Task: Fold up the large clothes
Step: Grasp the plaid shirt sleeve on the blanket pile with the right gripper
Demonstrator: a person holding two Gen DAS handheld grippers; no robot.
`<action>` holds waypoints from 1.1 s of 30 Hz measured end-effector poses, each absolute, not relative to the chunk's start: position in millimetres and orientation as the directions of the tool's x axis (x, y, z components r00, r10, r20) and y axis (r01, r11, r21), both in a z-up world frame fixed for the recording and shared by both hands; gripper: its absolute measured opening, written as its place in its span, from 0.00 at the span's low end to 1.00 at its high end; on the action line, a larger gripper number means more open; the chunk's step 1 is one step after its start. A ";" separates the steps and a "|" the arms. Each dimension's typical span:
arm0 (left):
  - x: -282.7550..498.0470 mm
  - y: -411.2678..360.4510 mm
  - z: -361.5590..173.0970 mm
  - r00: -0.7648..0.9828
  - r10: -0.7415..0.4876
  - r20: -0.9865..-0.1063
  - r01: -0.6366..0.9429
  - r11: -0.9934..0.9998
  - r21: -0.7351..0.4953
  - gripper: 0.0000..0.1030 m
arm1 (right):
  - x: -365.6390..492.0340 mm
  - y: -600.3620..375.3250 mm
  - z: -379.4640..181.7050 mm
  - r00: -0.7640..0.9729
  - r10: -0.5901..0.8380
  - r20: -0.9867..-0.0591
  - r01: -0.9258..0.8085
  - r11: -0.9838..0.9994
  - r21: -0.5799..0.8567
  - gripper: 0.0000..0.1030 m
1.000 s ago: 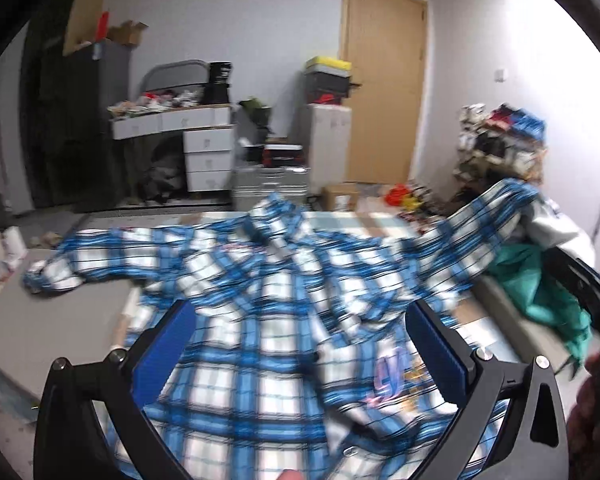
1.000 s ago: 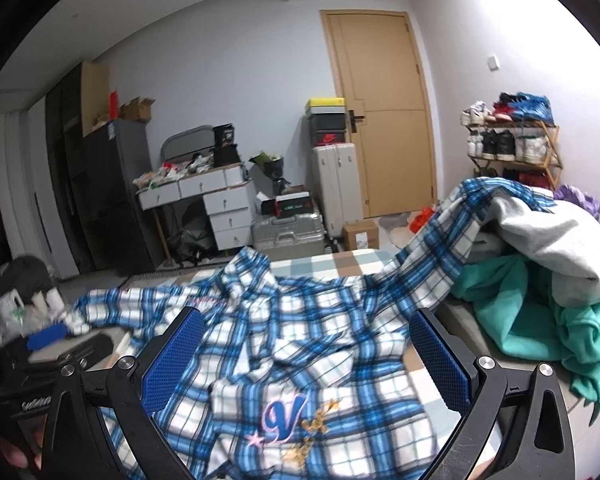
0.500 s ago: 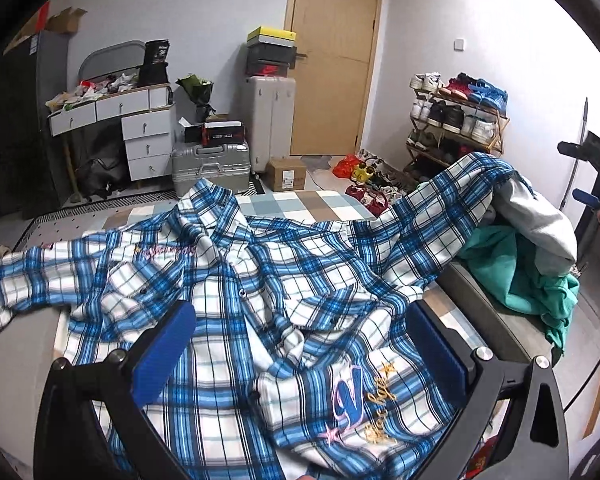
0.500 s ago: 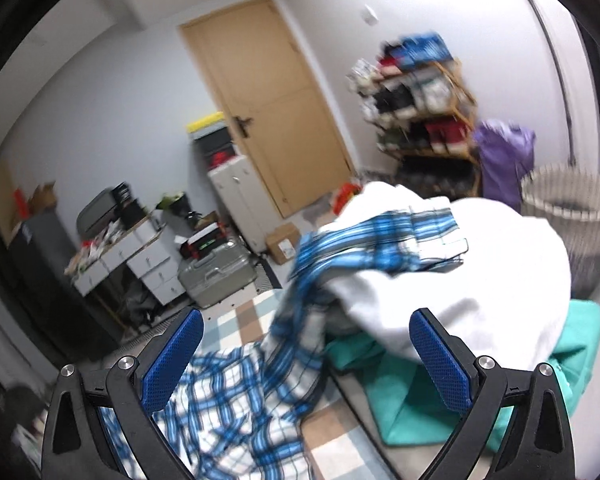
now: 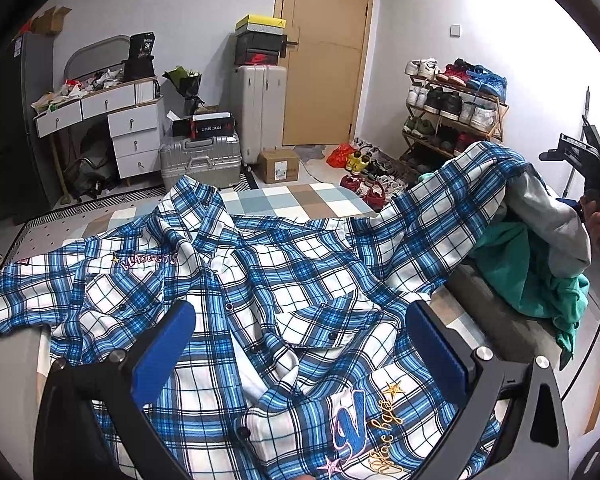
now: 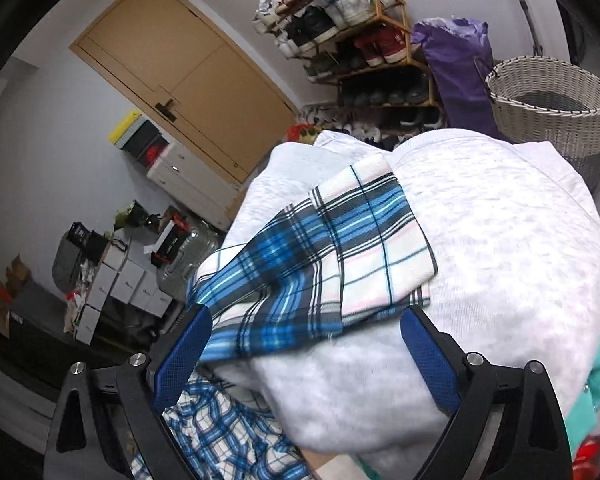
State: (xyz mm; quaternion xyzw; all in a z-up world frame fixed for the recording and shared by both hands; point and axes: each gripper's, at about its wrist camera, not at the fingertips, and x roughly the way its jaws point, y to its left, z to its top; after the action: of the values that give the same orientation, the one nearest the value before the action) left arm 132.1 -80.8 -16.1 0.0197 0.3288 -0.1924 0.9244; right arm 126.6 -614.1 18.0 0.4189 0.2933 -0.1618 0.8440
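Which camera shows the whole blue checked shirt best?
The left wrist view: the blue checked shirt lies spread out there, with collar, buttons and both sleeves showing. The right wrist view shows only one sleeve end, draped over a grey sweatshirt, plus a bit of the shirt below.

- Home bedroom/storage room: wooden door [image 5: 324, 52] ahead of jaws
- Shoe rack [image 5: 452, 108] ahead right, drawer unit [image 5: 112, 124] ahead left
- Suitcases [image 5: 260, 108], laundry basket [image 6: 552, 108]
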 end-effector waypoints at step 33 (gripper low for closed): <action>126.4 -57.3 -9.2 0.740 -0.300 -0.601 0.316 0.945 -0.083 0.99 | 127.5 -596.0 83.1 0.788 -0.413 -0.457 0.605 0.658 0.448 0.09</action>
State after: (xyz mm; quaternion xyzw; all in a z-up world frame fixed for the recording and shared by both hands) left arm 126.4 -57.3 -9.2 0.0121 0.3202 -0.1651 0.9328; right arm 127.5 -596.0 83.1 0.3004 0.1597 -0.2840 0.8964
